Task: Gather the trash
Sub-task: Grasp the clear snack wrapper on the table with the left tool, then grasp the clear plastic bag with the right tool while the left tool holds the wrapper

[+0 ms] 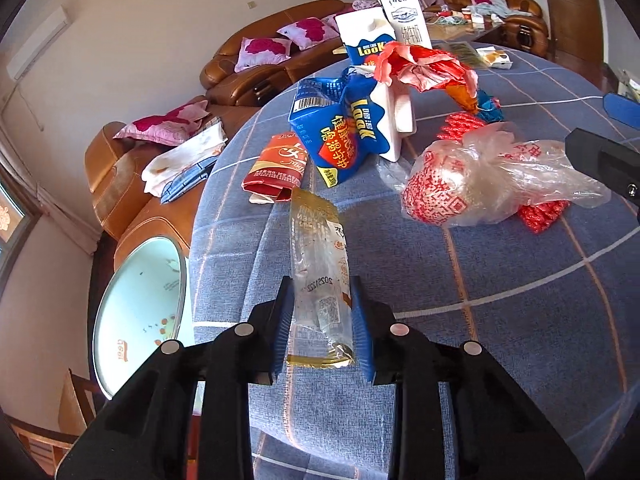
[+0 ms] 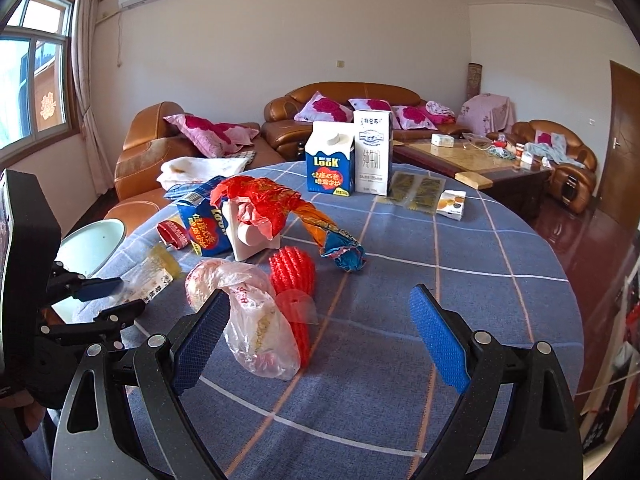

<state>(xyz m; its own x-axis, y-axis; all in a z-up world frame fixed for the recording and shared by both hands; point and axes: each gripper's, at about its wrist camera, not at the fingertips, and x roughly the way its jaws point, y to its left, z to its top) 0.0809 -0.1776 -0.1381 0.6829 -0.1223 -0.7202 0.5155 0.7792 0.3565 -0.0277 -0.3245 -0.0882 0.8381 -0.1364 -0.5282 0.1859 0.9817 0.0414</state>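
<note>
- Where the left gripper reaches over the near edge of the round table under its blue checked cloth, its two blue-padded fingers stand on either side of a clear plastic wrapper with gold ends, and the pads touch the wrapper's two long edges, so it is clamped on the wrapper, which lies flat on the cloth.
- Just beyond the wrapper's far end lies a flattened red paper cup, and beside that a crushed blue carton leans against a white carton lying on its side.
- Crumpled red and pink paper drapes over those cartons, with a twisted orange and blue foil wrapper trailing off to the gripper's right.
- Farther back stand an upright blue and white carton and a tall white milk carton, side by side.
- The right gripper hangs with its jaws spread wide and nothing pressed between them.
- A crumpled translucent plastic bag with red print lies just ahead of its left finger, partly between the fingers, and I cannot tell if that pad touches it.
- A red foam net sleeve lies against the bag's far side.
- Ahead and to the right, well apart, a small white box rests beside flat dark sachets.
- Off the table's left edge sits a round pale bowl-like basin.
</note>
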